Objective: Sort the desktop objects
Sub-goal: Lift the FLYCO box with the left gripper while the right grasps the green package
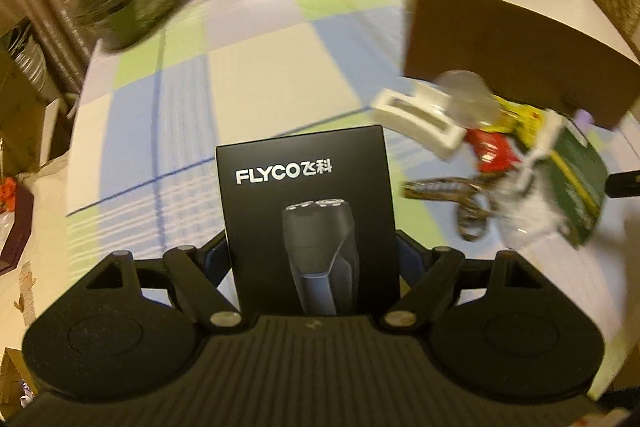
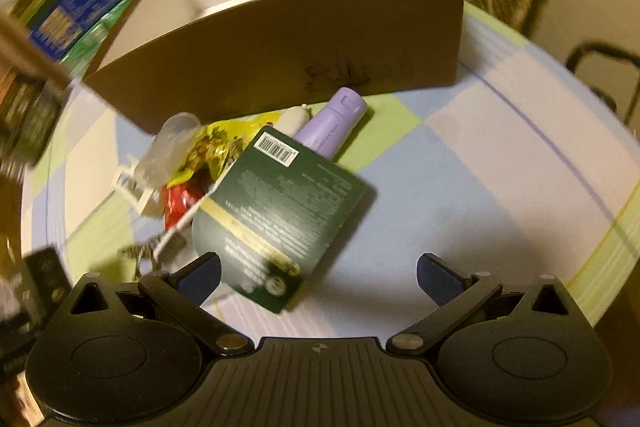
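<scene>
My left gripper (image 1: pixel 316 251) clamps the black razor box (image 1: pixel 304 211) between its pads; my right gripper (image 2: pixel 319 279) stands wide apart. It holds nothing; the dark green packet (image 2: pixel 280 219) lies beside its left finger.

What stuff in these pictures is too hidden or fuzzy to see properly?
- Left wrist view: the left gripper's fingertips are hidden behind the black shaver box it holds.
- Left wrist view: the pile by the brown box is smeared by blur.
- Right wrist view: the green packet's small print is too blurred to read; it covers part of the purple bottle.
</scene>
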